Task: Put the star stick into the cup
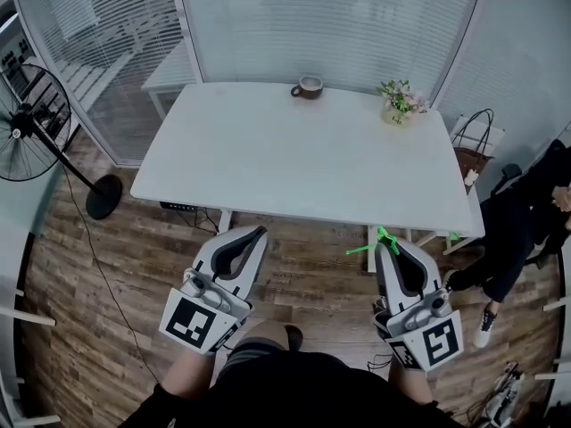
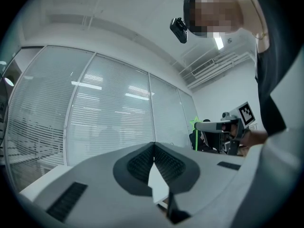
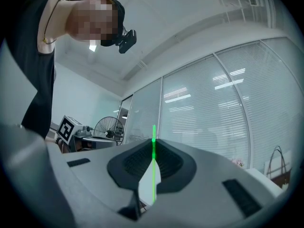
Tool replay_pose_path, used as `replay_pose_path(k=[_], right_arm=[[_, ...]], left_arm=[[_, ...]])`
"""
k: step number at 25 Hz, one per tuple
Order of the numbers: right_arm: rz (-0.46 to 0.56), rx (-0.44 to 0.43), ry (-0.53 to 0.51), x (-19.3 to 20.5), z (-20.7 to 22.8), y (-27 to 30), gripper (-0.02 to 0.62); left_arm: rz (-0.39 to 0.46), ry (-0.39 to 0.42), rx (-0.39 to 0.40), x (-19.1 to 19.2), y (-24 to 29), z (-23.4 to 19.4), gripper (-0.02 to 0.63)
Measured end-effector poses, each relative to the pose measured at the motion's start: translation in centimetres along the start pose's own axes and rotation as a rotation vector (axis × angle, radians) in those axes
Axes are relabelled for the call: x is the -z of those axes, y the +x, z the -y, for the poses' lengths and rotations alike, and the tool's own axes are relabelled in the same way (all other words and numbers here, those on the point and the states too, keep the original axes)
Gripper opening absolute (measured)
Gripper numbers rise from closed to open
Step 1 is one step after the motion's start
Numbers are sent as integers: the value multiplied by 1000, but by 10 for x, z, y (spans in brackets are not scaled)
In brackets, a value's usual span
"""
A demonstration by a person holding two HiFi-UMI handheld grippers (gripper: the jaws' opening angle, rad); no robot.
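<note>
I'm holding both grippers low in front of the white table (image 1: pixel 294 163), short of its near edge and over the wood-plank floor (image 1: pixel 134 266). My right gripper (image 1: pixel 385 243) has its jaws pinched on the green star stick (image 1: pixel 366 249). In the right gripper view the stick (image 3: pixel 153 165) runs straight up through the closed pads. My left gripper (image 1: pixel 259 232) is empty, with its jaw tips pressed together.

The tabletop is mostly bare. The brown cup (image 1: pixel 308 86) sits at the far edge, near the middle and well apart from the stick. A small vase of flowers (image 1: pixel 400 105) stands toward the far right corner.

Glass walls with blinds (image 1: pixel 330 16) close off the room behind the table. A standing fan (image 1: pixel 31 123) is on the floor at left. A bag (image 1: pixel 473 145) rests by the table's right end, and a person in dark clothes (image 1: pixel 526 221) sits just beyond it.
</note>
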State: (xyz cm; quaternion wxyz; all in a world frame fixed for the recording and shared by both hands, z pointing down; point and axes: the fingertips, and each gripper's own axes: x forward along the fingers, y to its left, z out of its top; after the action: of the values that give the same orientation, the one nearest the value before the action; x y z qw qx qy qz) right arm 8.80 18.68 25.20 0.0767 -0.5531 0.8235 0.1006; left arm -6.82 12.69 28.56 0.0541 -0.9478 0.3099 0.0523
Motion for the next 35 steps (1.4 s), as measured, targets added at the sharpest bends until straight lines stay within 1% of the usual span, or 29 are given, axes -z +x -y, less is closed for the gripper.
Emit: replay_pose_path(k=[7,13,18,25,35], right_arm=[[-12,-4,-14,5,7,2,20],[2,9,-21,8,17,5,21],[-2,14,-25,15,27,16,21],[12,0,-9,25,45,55,21],[-4,22,-48,47,89,120,20]], left_arm=[[-8,-2,-8,3,4,-1,14],[-2,20,16,5,18,-3,14],[-2,20,27,12,33,-12,14],[6,25,27,21,64,-41,14],[22,20,39,30,123,-100,14]])
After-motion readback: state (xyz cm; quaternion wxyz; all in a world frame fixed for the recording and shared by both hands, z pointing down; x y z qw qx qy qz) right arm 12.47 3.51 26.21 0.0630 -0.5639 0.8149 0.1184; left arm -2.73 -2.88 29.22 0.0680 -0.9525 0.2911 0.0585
